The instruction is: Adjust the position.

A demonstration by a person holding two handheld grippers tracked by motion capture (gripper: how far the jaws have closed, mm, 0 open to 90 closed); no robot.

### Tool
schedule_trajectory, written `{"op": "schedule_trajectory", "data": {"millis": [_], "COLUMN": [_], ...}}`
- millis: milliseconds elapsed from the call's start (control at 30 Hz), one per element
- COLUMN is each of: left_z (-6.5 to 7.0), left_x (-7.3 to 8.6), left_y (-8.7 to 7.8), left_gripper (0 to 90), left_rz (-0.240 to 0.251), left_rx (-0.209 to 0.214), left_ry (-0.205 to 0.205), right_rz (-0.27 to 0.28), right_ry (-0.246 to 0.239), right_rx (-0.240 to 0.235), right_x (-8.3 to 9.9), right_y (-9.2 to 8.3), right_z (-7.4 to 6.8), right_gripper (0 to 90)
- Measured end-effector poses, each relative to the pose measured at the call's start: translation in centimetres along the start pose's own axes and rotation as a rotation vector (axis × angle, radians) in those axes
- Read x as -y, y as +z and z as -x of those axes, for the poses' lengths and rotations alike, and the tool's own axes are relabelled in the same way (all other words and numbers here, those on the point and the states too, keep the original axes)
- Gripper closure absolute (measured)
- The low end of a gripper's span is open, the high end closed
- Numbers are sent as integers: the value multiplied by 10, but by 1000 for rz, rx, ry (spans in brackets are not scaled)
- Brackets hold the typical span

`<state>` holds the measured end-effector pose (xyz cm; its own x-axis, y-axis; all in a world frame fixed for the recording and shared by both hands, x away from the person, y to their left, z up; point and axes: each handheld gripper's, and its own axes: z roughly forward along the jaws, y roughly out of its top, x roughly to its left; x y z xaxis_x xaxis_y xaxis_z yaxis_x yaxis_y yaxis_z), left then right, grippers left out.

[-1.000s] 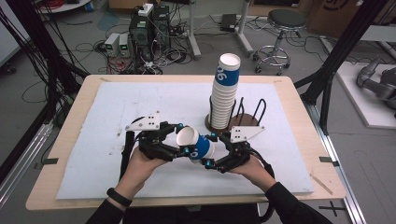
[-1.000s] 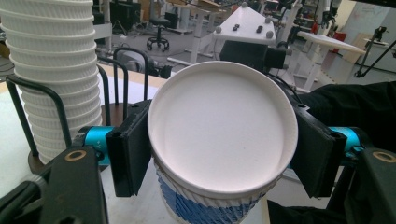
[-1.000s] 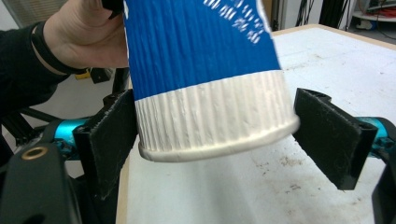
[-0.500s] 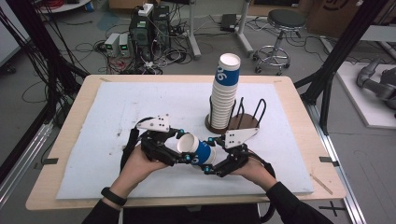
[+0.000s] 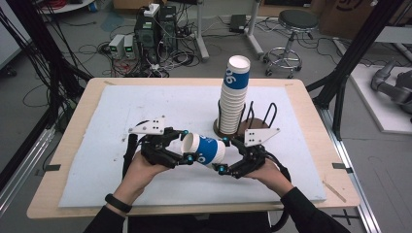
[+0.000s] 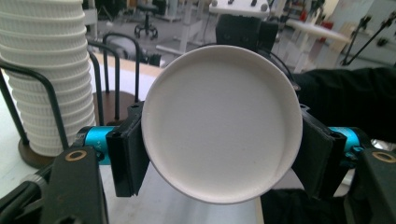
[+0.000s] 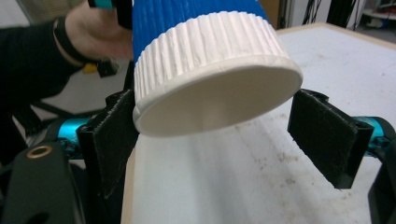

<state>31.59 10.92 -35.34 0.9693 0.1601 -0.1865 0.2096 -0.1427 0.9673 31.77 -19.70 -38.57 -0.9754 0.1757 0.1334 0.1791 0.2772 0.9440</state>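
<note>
A blue-and-white paper cup (image 5: 206,149) lies level above the table between both grippers. My left gripper (image 5: 187,145) is shut on its wide end. In the left gripper view both pads press the sides of the cup's white round face (image 6: 219,121), and these jaws (image 6: 219,149) have just been closing on it. My right gripper (image 5: 222,154) stands open around the cup's narrow white base (image 7: 215,98). In the right gripper view the left pad (image 7: 114,140) touches the base and the right pad (image 7: 327,135) stands apart from it. These jaws have just been opening.
A tall stack of paper cups (image 5: 233,97) stands in a black wire holder (image 5: 257,124) on a round wooden base, just behind the right gripper. A white mat (image 5: 145,104) covers the wooden table. Cables, a stool and equipment are on the floor beyond.
</note>
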Motion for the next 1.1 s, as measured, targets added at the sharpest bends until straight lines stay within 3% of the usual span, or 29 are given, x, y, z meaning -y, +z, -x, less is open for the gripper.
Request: {"op": "schedule_trajectory", "data": {"millis": [100, 233, 400, 467, 633, 700, 800, 967, 1100], "left_z": [0, 1, 0, 1, 2, 1, -1, -5, -4], "left_x": [3, 3, 1, 0, 1, 2, 2, 4, 4], "left_y": [3, 6, 7, 9, 12, 11, 7, -3, -1], "left_gripper": [298, 294, 274, 260, 278, 285, 287, 291, 290], "left_rz": [26, 13, -109, -165, -251, -234, -188, -65, -34], "left_rx": [11, 15, 21, 14, 16, 27, 33, 42, 58], "left_ry": [2, 9, -44, -39, -2, 10, 27, 37, 52], "right_rz": [36, 24, 7, -21, -66, -80, -48, 3, 19], "right_ry": [19, 16, -26, -47, -90, -97, -74, -14, 20], "right_rx": [0, -13, -16, -5, 4, 9, 1, -13, -32], "right_x": [-1, -1, -2, -4, -5, -6, -8, -9, -9], "right_y": [1, 2, -1, -1, 0, 1, -1, -11, -8], "right_z": [-1, -2, -1, -3, -6, -6, -5, 1, 0], "right_gripper": [171, 179, 209, 209, 211, 193, 183, 167, 155]}}
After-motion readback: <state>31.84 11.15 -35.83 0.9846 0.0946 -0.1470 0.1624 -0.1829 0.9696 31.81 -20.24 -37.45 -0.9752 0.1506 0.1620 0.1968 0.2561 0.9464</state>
